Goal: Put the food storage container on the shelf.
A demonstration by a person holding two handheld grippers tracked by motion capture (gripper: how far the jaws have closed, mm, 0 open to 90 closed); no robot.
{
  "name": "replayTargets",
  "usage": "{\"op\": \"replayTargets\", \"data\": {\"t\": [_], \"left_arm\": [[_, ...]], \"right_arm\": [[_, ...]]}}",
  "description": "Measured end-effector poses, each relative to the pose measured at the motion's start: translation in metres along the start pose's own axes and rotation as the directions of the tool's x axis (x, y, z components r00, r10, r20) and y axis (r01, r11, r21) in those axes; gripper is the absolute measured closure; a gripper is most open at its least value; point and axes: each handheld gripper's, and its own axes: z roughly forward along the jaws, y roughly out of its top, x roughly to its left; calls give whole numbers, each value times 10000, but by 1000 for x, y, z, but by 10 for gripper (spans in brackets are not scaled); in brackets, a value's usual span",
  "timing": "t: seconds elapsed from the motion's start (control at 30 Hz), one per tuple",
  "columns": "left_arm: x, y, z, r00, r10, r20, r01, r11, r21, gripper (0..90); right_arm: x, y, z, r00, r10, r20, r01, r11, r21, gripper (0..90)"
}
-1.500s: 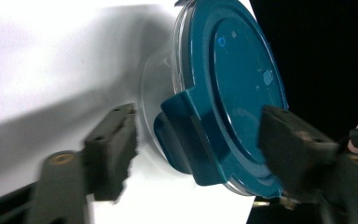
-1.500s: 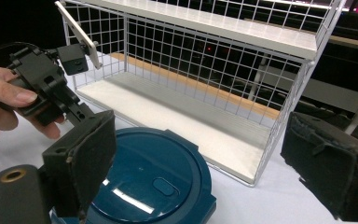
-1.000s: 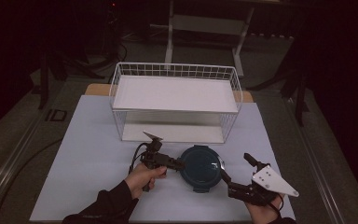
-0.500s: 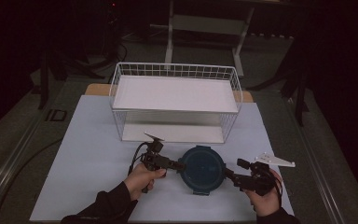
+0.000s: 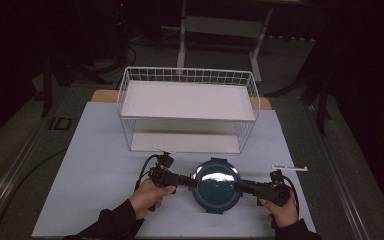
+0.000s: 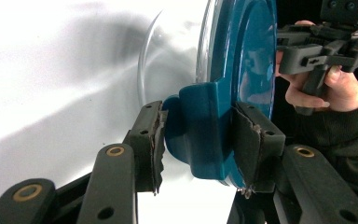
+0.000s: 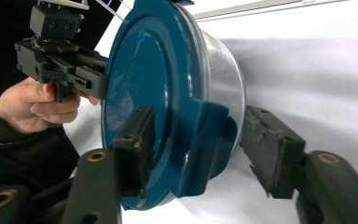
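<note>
**A:** Near the front edge of the white table (image 5: 95, 165), what lies between the two hands?

**B:** A round container with a teal lid (image 5: 217, 185), standing flat on the surface, closer to the front right corner than to the left. Its clear bowl shows below the lid in the gripper views.

**A:** How does the left gripper (image 5: 192, 182) stand?

**B:** It reaches the lid from the left. In the left gripper view its two pads (image 6: 154, 140) press on the lid's locking tab (image 6: 200, 135) from both sides: clamped on the tab.

**A:** And the right gripper (image 5: 240, 187)?

**B:** It meets the lid's right side. Its jaws have just been closing, with the opposite tab (image 7: 205, 144) between them. The pad over the lid's top (image 7: 135, 144) sits at the surface; the other pad stands apart from the tab with a visible gap, so the jaws are not yet clamped.

**A:** What lies farther back?

**B:** A small white strip (image 5: 289, 167) near the right edge, then a white wire basket (image 5: 187, 107) toward the far edge, centred, well apart from the container.
</note>
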Motion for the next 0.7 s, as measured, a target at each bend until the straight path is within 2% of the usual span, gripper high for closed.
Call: {"op": "replayTargets", "data": {"t": [0.03,0.1,0.17,0.27,0.37,0.57,0.67,0.7], "left_arm": [[0,0,0,10000,42,-13,-42,10000,11,561],[0,-1,-1,9999,123,10,-123,9999,12,561],[0,-2,-1,9999,120,16,-120,9999,34,562],[0,-3,-1,9997,240,-6,-240,9997,11,563],[0,-3,-2,9996,288,4,-288,9996,-28,563],[2,-7,-1,10000,47,56,-45,9994,-352,559],[3,-9,-1,9999,66,107,-61,9990,-432,557],[3,-11,-2,9999,-52,89,57,9983,-586,557]], "right_arm": [[0,0,0,10000,21,-17,-21,10000,18,489],[0,0,0,10000,37,-23,-37,10000,87,491],[0,-1,2,10000,74,-27,-73,9991,429,529],[-2,-1,2,9994,190,-306,-172,9982,580,543],[-8,-2,3,9957,608,-700,-560,9961,689,552],[-13,-2,5,9894,957,-1096,-878,9933,744,562],[-11,-2,5,9883,973,-1170,-891,9933,736,566],[-10,-2,5,9888,934,-1162,-854,9937,720,569]]}}
